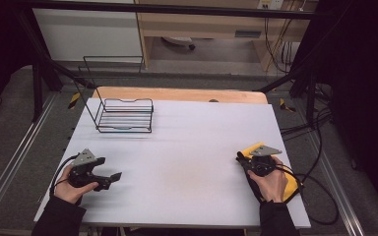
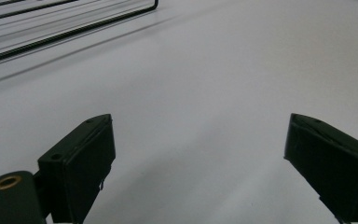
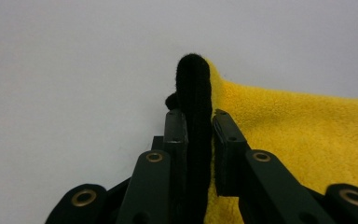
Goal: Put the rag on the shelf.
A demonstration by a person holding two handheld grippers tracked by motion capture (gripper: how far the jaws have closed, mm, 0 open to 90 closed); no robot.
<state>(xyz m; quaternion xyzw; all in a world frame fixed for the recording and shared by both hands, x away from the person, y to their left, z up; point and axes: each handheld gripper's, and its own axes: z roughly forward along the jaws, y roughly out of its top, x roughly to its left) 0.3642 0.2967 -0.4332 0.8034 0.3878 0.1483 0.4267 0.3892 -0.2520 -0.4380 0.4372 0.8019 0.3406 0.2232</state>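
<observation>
Two hand-held grippers are at work over the white table (image 1: 187,162), and they do different jobs at this moment. Starting at the left, the left gripper (image 1: 109,180) rests low near the table's near-left corner, its jaws spread wide with nothing between them; in the left gripper view only bare table lies between the black pads (image 2: 81,163). It looks parked there, ready to help but out of the way. Ahead of it and well apart stands the black wire rack (image 1: 125,115), near the table's far edge, probably the place where something is to be hung or laid.

Moving right, the right gripper (image 1: 241,158) sits at the near-right edge, on the corner of a yellow fleecy cloth with a black trim edge (image 1: 291,184). Its jaws are nearly closed and pinch that black edge (image 3: 193,88), which stands upright between the pads (image 3: 226,140), while the yellow body of the cloth spreads flat to the gripper's right and beneath the hand. Taking the cloth by its hem at a corner seems chosen so it can be lifted without bunching.
</observation>
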